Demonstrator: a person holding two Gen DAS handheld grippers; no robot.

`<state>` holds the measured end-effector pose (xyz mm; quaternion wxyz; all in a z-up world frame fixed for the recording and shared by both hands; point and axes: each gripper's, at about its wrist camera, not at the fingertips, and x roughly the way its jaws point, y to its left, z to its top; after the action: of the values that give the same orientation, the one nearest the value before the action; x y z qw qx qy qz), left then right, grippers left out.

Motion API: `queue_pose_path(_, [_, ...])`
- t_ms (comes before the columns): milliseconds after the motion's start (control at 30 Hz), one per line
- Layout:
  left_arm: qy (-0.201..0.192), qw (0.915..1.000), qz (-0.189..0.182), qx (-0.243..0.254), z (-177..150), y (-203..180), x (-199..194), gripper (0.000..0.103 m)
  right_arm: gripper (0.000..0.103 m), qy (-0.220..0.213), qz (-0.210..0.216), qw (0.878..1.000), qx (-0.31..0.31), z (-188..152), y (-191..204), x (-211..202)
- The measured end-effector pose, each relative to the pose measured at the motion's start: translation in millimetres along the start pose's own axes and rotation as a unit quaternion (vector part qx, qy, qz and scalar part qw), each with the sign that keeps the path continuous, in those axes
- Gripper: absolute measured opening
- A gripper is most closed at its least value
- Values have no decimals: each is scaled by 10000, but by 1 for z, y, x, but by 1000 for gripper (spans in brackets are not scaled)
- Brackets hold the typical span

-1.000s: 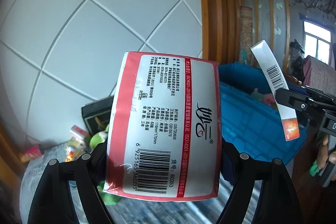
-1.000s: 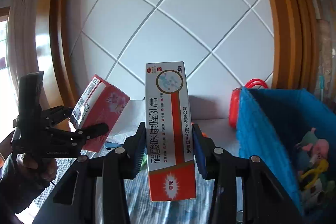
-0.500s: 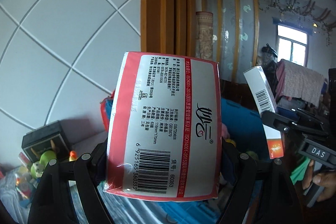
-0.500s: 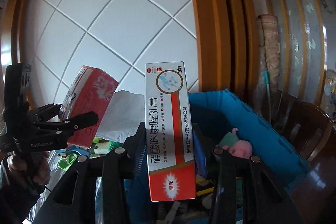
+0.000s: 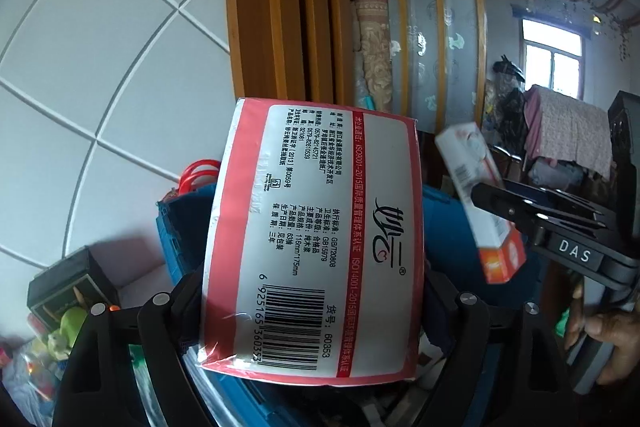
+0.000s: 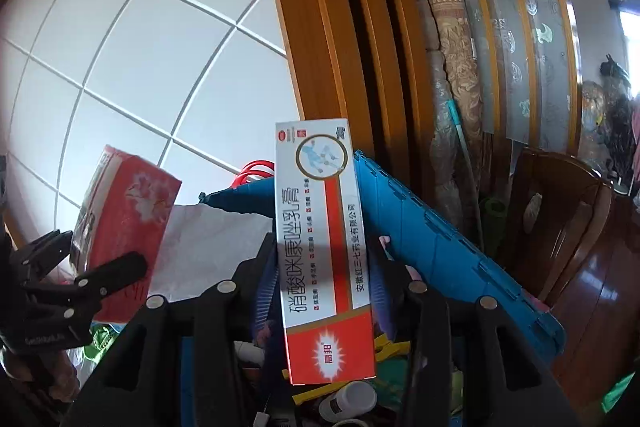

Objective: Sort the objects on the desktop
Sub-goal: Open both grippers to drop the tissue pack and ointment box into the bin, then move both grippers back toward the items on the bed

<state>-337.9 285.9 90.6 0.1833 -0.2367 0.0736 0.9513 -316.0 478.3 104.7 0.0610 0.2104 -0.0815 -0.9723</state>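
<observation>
My left gripper (image 5: 312, 299) is shut on a red-and-white tissue pack (image 5: 316, 243), held up over a blue plastic crate (image 5: 180, 227). The pack also shows in the right wrist view (image 6: 124, 223) at the left. My right gripper (image 6: 324, 287) is shut on a white and orange ointment box (image 6: 324, 247), held upright over the same blue crate (image 6: 436, 247). That box appears in the left wrist view (image 5: 480, 207) at the right, gripped by the black right gripper.
The crate holds several small items, among them a white bottle (image 6: 348, 401) and yellow pieces (image 6: 392, 347). A black box (image 5: 68, 287) and green toys (image 5: 72, 323) lie left. A wooden chair (image 6: 560, 227) and door frame (image 6: 340, 27) stand behind.
Both grippers have swung to the right with their loads and now hang over the blue crate, which has come closer and lower in both views.
</observation>
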Motion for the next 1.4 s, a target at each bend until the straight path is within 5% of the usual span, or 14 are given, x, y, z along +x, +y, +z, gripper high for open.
queue_pose_path(100, [-28,9999,132,97,5,-5,4,86,69,-161,-97,9997,-159,5,4,-1])
queue_pose_path(467, [-333,9979,550,102,17,-2,-11,96,69,-494,376,9980,-76,-1,19,-23])
queue_pose_path(1000, [-578,9945,845,-213,-7,14,-63,100,78,-877,438,9948,-279,-18,49,-76])
queue_pose_path(1133, [-668,9909,1130,-287,-23,19,-83,101,78,-967,275,9944,-338,-31,62,-92])
queue_pose_path(1400, [-774,9905,1075,-369,-70,30,-132,101,78,-1291,-218,9904,-450,-75,97,-144])
